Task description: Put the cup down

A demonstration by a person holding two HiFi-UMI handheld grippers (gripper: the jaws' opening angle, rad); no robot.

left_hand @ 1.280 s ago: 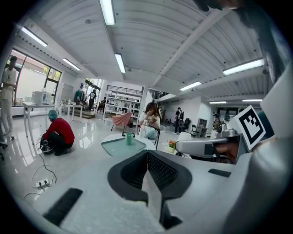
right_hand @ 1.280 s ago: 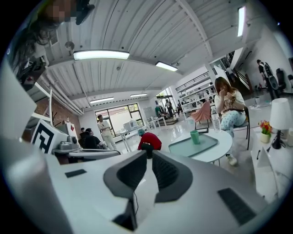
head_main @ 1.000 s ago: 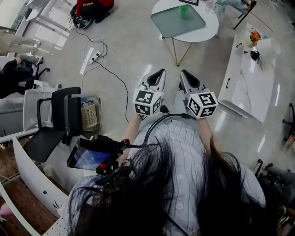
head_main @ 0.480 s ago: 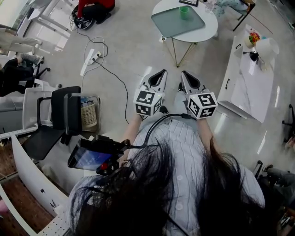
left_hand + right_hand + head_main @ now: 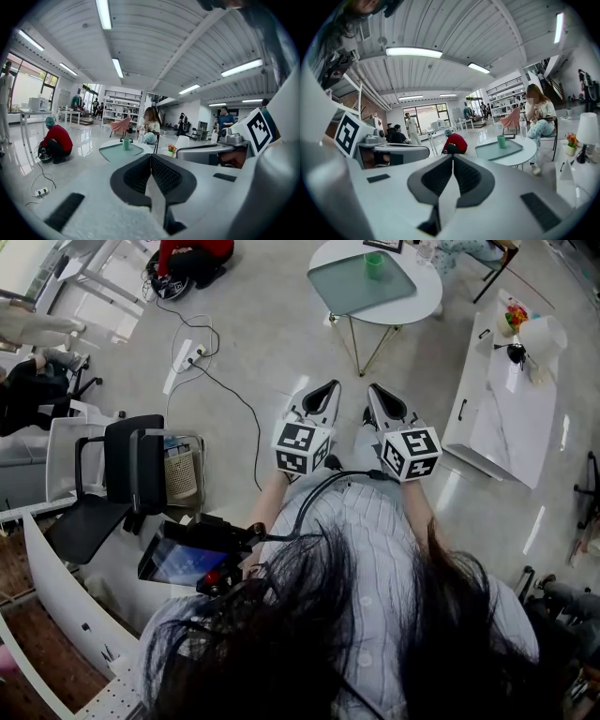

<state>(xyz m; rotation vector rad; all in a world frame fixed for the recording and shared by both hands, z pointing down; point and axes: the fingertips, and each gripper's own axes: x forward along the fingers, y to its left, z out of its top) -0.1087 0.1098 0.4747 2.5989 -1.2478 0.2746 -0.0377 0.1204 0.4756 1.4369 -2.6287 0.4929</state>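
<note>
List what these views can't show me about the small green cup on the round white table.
- Contents: the small green cup is too small and distant in every view.
- Dark frame on the round white table: cut by the head view's top edge.
- Most table legs: hidden under the tabletop, head view.

Green cup (image 5: 376, 264) on a pale teal tray (image 5: 347, 289)

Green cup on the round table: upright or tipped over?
Upright. The green cup stands on its base on the tray on the round table, and it looks the same in both gripper views.
</note>
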